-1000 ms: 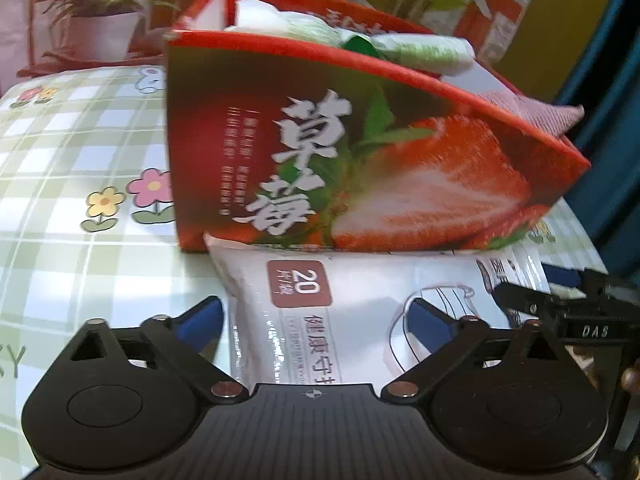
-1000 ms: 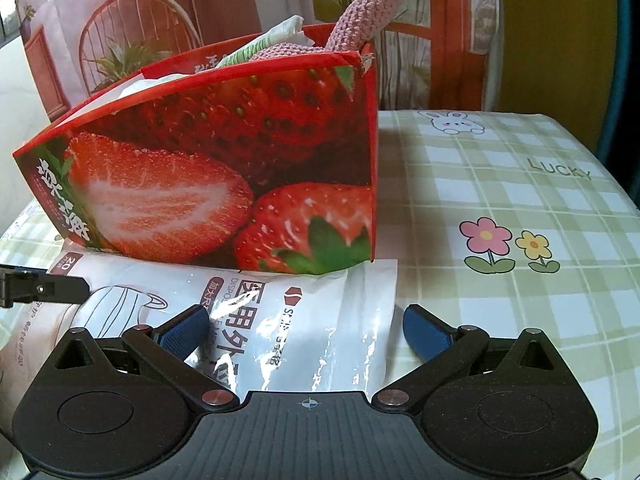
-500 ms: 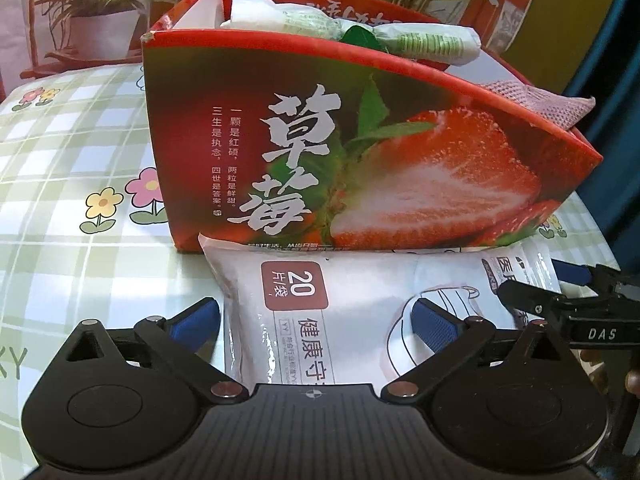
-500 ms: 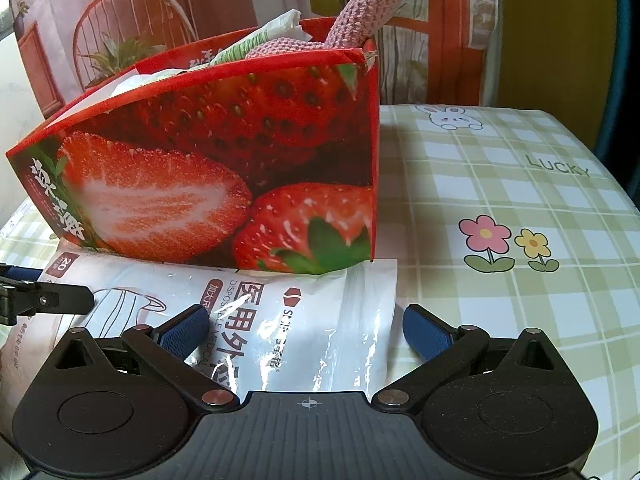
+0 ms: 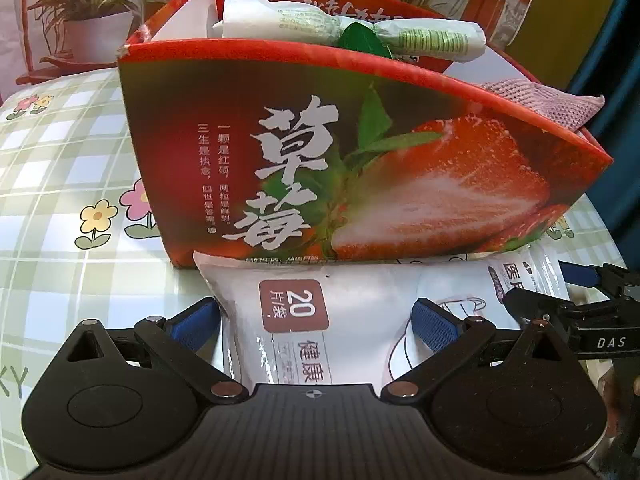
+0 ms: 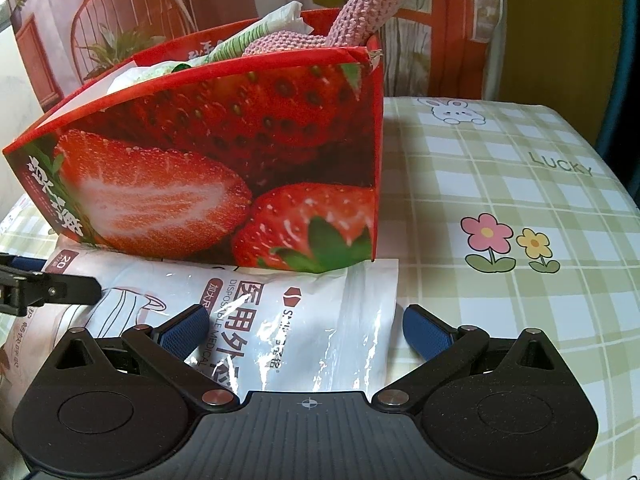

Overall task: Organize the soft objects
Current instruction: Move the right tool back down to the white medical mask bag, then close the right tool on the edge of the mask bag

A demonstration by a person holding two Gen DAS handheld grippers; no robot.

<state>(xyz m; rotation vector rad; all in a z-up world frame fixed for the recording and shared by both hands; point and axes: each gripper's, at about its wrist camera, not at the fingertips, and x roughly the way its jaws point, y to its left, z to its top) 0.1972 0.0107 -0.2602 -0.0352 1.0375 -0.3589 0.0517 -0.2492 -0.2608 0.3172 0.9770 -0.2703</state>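
Both cameras edged closer to strawberry box [image 5: 304, 168] than second before; box loomed larger. Mask packet [image 5: 360, 320] lay flat on checked bench [image 6: 500, 184], far edge touching box base. Left gripper [image 5: 316, 320] released, pads spread either side of packet's left end. Right gripper [image 6: 304, 326] released, straddling packet's right end. Pink knit [image 6: 360, 12] and wrapped green-white pack [image 5: 352, 28] sat inside box

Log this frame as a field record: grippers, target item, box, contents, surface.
left gripper: open, straddling one end of the mask pack
right gripper: open, straddling its other end
mask pack: flat on table, against the box base
strawberry box: upright, open-topped
contents: tissue packs, pink knit item
surface: checked tablecloth
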